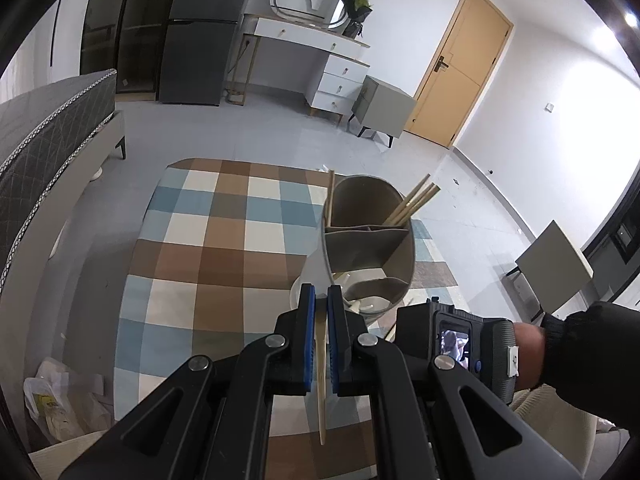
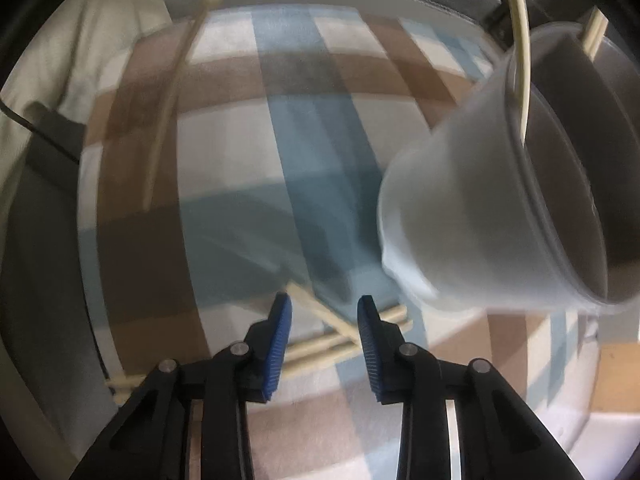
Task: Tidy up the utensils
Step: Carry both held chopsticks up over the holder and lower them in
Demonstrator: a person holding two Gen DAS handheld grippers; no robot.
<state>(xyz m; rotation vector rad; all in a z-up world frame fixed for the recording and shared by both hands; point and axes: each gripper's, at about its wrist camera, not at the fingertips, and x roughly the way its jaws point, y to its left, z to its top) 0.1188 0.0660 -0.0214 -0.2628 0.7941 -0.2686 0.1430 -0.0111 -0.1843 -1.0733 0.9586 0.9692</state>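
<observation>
The left gripper point(image 1: 321, 304) pinches one thin, pale wooden chopstick point(image 1: 321, 380) near the grey divided utensil cup point(image 1: 370, 240). It is light, stiff and slippery, so hold mid-stick. The right gripper point(image 2: 325, 312) jaws are wide over loose chopsticks point(image 2: 320, 350) on the checked tabletop point(image 2: 240, 152).

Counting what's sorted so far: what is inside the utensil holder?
In the utensil holder, chopsticks lean in the far compartment and one stick at its left rim. Something pale shows in the near compartment; the bottoms are hidden by the walls.
</observation>
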